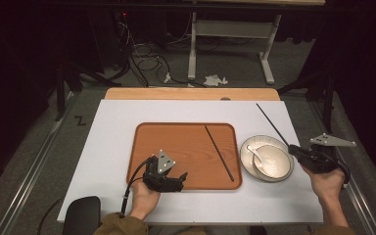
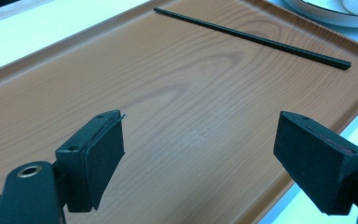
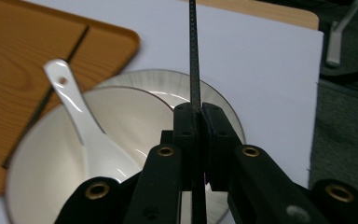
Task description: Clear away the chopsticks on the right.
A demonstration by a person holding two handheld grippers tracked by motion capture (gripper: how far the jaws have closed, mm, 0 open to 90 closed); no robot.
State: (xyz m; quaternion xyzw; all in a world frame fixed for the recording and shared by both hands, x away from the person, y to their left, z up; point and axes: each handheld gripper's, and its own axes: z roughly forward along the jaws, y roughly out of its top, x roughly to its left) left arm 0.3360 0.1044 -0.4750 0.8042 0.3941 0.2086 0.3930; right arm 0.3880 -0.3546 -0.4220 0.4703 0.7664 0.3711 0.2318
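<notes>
Chopstick pickup is the step in hand: right gripper, lower right of the high view, has its jaws pinched tight on a black chopstick that slants from the jaws toward the upper left, over the white table sheet at the right of the frame. In the right gripper view the same chopstick runs straight up from between the closed pads, with a white bowl and white ceramic spoon lying in it at lower left, bowl sitting on a white plate. Left gripper sits lower centre of the high view at the near edge of the wooden tray, jaws wide and holding nothing; left gripper view shows bare tray wood between the pads. Farther up the tray, right of centre, lies the second chopstick, flat and diagonal. Judgement: one stick is placed, the held one is its mate. Next move likely calls for carrying it left over the bowl rim without clipping the spoon, lowering it beside and parallel to the tray stick, then releasing.
</notes>
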